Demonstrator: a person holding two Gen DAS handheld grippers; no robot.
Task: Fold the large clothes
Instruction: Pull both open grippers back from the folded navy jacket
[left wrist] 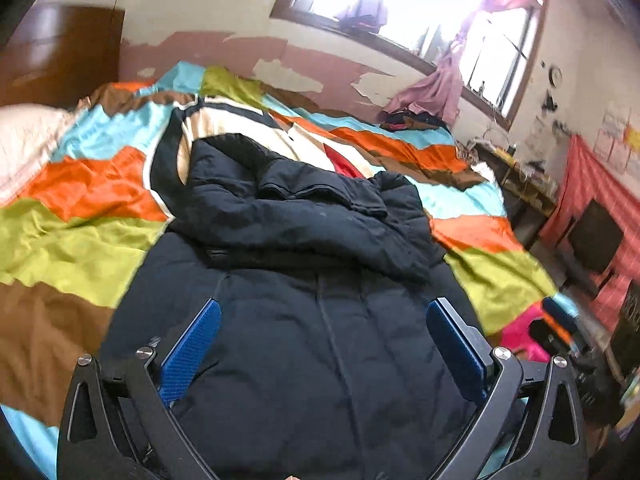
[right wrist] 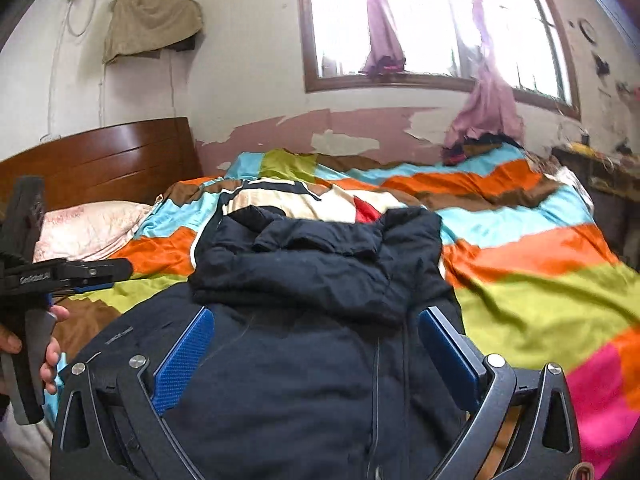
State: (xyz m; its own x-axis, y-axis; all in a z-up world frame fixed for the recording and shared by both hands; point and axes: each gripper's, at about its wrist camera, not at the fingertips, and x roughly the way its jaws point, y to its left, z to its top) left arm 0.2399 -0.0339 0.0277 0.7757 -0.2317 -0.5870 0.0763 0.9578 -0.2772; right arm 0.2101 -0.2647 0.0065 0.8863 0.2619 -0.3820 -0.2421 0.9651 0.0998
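Lying folded on striped quilt [right wrist: 540, 292]: dark padded jacket [right wrist: 320, 280]. Left gripper [left wrist: 324, 332] spread wide, nothing pinched. Right gripper [right wrist: 316, 340] same, above jacket.

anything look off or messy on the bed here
The dark jacket is not folded flat: its upper part is bunched in a lumpy heap across the body. Behind the bed, wall paint is peeling in patches.
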